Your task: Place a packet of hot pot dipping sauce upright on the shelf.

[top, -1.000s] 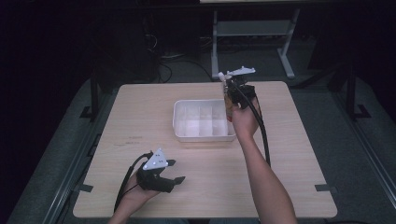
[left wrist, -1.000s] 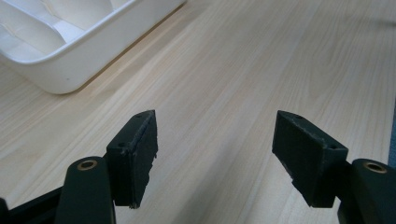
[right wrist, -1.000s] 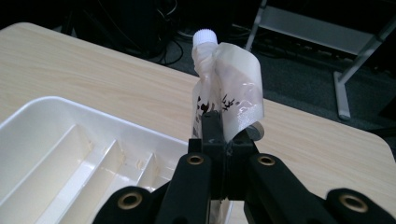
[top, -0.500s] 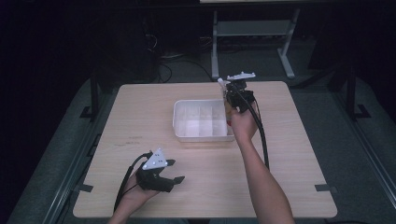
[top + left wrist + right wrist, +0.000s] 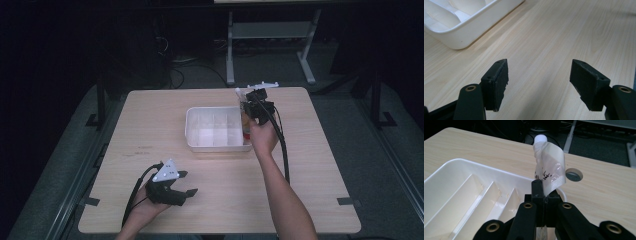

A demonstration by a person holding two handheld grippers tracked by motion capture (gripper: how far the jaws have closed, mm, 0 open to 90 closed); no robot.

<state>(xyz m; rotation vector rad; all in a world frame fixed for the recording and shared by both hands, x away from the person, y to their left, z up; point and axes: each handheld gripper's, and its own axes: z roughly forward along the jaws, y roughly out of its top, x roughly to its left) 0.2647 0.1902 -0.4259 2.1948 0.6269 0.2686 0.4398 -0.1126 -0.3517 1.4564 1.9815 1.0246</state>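
Note:
My right gripper [image 5: 543, 191] is shut on a clear plastic spout pouch [image 5: 550, 165] with a white screw cap, held upright over the right end of a white divided tray [image 5: 461, 195]. From above, the right gripper [image 5: 248, 112] hangs at the tray's [image 5: 192, 137] right rim, with the pouch [image 5: 245, 120] partly hidden by the hand. My left gripper [image 5: 186, 184] rests low near the table's front left, jaws open with nothing between them. In the left gripper view its pads [image 5: 496, 81] stand wide apart over bare wood, the tray [image 5: 466, 32] at upper left.
The tray has several long compartments and sits mid-table on a light wooden table [image 5: 310, 165]. A round cable hole [image 5: 574, 174] lies in the tabletop behind the pouch. Metal stand legs [image 5: 270, 50] stand on the dark floor beyond the far edge.
My right gripper has sunk a little with the pouch toward the tray's right end. The left gripper has stayed where it was.

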